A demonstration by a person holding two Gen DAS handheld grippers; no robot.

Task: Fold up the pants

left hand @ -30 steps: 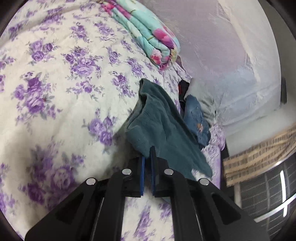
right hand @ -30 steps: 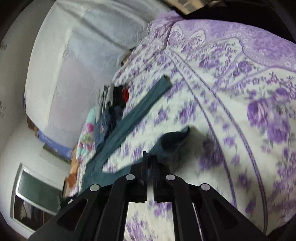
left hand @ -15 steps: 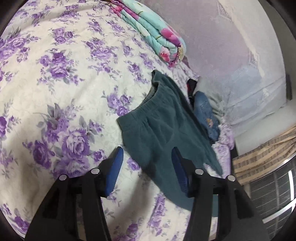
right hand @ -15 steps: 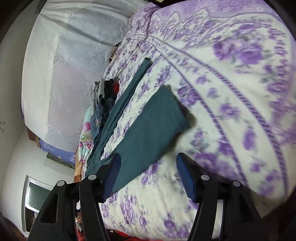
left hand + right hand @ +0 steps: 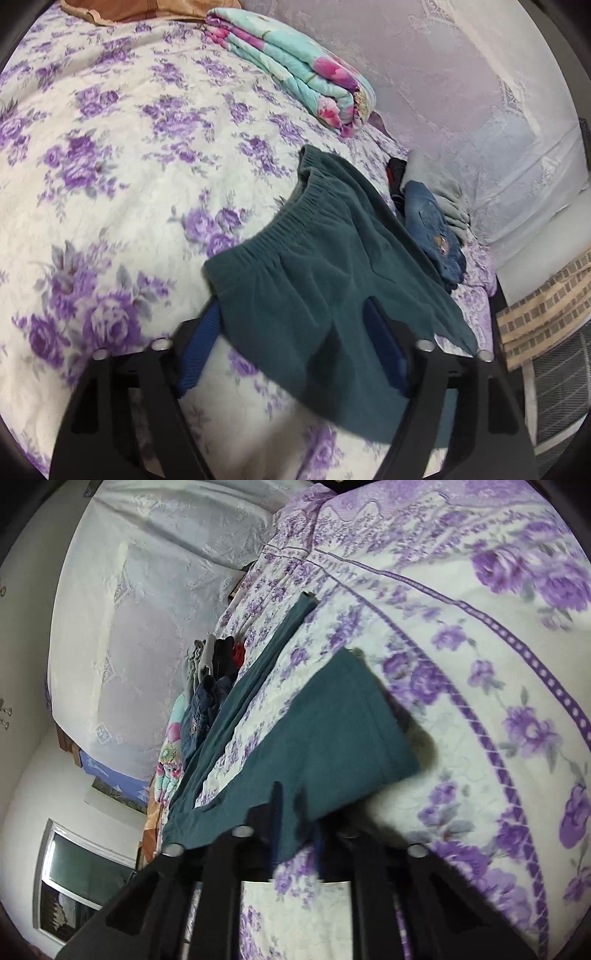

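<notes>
A bed spread with a white quilted cover printed in purple roses fills both wrist views, backed by a pale lace-patterned curtain along its far side. Across it lie the dark teal fleece pants, elastic waistband toward the left-hand camera and both legs running away flat on the cover; from the right wrist, one leg stretches long toward the curtain while the nearer leg ends in a broad cuff. A folded quilt in turquoise with pink flowers rests near the head of the bed, and a small heap of clothes – blue jeans, grey and dark garments – sits just beside the pants against the curtain.

The left gripper tilts downward over the waist end, its jaws having just narrowed a little yet standing spread – one blue pad on the bare cover beside the fabric's edge, the other on top of the teal cloth, neither pressing it. The right gripper also angles down, low over the nearer leg; its jaws have just snapped together and pinch a fold of the teal fabric near the cuff edge.
</notes>
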